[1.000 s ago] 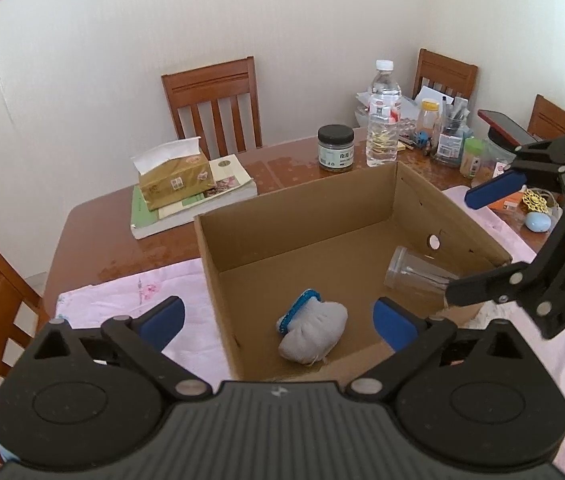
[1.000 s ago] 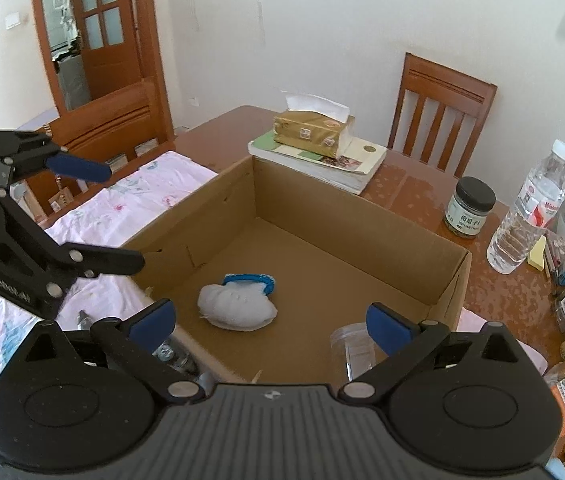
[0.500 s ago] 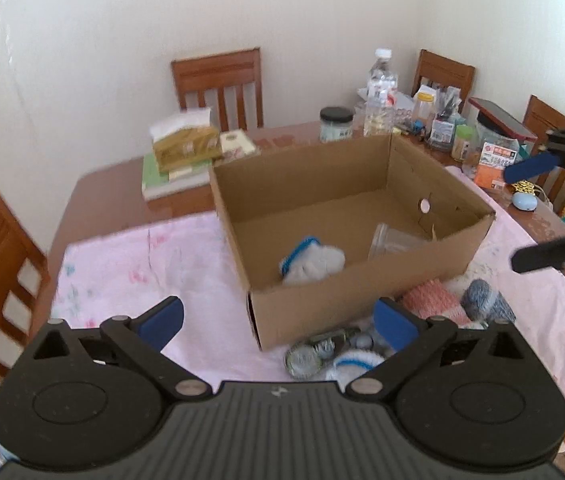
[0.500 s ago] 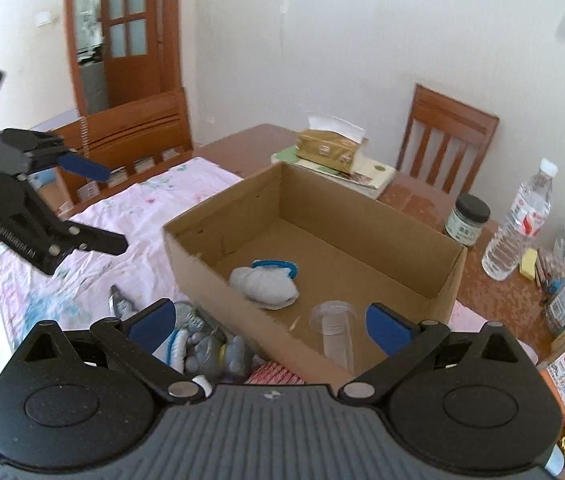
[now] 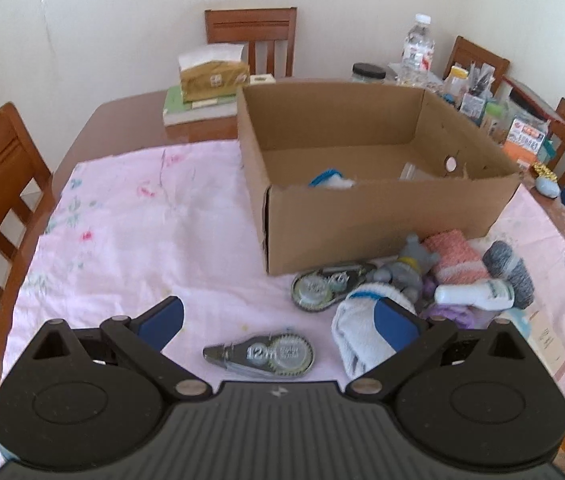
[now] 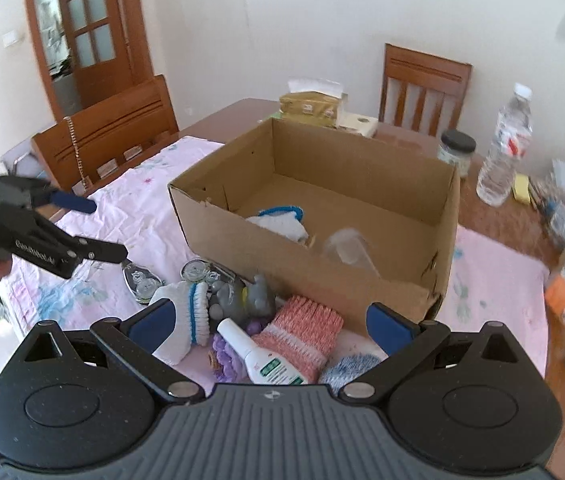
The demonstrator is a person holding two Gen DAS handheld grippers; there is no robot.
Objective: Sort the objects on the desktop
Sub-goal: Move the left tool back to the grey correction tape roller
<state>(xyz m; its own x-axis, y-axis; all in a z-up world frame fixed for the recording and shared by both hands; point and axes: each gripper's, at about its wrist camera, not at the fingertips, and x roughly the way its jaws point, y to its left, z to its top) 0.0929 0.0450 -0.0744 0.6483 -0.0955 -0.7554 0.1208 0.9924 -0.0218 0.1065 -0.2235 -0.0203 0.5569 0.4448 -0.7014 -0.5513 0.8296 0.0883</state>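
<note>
Cardboard box sits straight ahead of both your grippers, open top up, on the pink flowered cloth, with a white sock with a blue cuff and a clear plastic cup lying inside it. Your left gripper has its fingers spread wide with nothing between them, and a grey correction tape dispenser lies right under that gap on the cloth. Just ahead and to the right of it is a second tape dispenser, touching the box's near wall. Your right gripper is spread wide too and holds nothing; it hangs over the pile in front of the box: a white sock, a grey elephant toy, a white bottle with a green label (lying on its side), a pink knitted piece and a blue-grey sock. Everything in that pile is touching or overlapping.
</note>
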